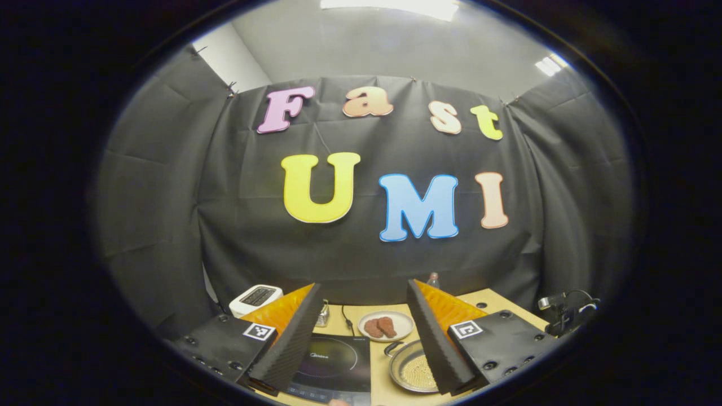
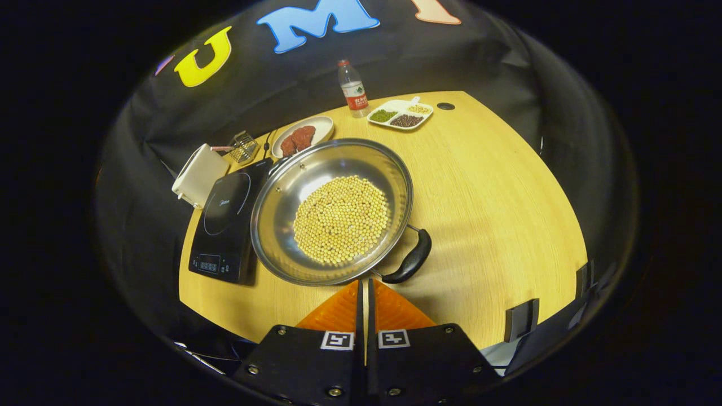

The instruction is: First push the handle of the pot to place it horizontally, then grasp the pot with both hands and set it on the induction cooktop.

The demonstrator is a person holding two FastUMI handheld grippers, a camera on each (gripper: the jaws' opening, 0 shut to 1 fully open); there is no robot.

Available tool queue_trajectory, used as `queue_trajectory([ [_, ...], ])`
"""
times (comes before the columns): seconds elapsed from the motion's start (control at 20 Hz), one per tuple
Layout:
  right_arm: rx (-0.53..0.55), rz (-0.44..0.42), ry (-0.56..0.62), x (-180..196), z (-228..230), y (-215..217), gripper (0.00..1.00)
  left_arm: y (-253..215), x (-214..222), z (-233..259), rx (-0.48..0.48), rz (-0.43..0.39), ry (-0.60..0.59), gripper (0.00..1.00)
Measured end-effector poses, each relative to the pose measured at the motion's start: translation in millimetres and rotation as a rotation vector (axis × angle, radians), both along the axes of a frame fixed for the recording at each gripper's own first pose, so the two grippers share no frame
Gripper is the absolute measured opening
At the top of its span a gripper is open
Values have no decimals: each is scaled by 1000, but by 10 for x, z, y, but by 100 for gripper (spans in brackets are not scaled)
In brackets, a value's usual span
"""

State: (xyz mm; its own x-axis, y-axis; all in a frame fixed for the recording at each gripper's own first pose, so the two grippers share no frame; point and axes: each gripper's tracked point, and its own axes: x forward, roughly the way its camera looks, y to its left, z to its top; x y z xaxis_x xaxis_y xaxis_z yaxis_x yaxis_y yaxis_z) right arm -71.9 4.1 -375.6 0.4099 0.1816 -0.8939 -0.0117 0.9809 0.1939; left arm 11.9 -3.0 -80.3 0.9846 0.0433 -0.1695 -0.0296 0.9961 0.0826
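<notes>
The bench carries the induction cooktop at its left and the pot of yellow beans just beside it, still on the wood; placement on the cooktop remains to be done. The pot's handle points diagonally toward the near edge, so the levelling push appears outstanding. The right hand-held gripper has its fingers closed together, empty, near the handle. The left hand-held gripper is raised, spread wide, holding nothing.
</notes>
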Motion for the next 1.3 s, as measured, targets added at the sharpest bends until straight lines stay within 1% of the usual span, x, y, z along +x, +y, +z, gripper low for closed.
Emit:
queue_trajectory([
  [0.25, 28, -17, 74, 6, -223, 59, 2, 70, -38, -55, 11, 22, 15, 95],
  [0.6, 18, -33, 94, 99, -362, 63, 1, 131, -63, -39, 30, 45, 19, 95],
  [0.85, -45, -4, 81, 152, -380, -28, 1, 129, -21, -45, 29, 52, 18, 95],
  [1.0, -54, -7, 85, 194, -382, -103, 1, 119, -1, -58, 27, 58, 19, 95],
  [1.2, -121, -2, 64, 307, -370, -304, 1, 109, 28, -114, 23, 70, 30, 95],
  [1.3, -129, -12, 59, 374, -358, -382, 2, 95, 29, -140, 22, 74, 31, 95],
])
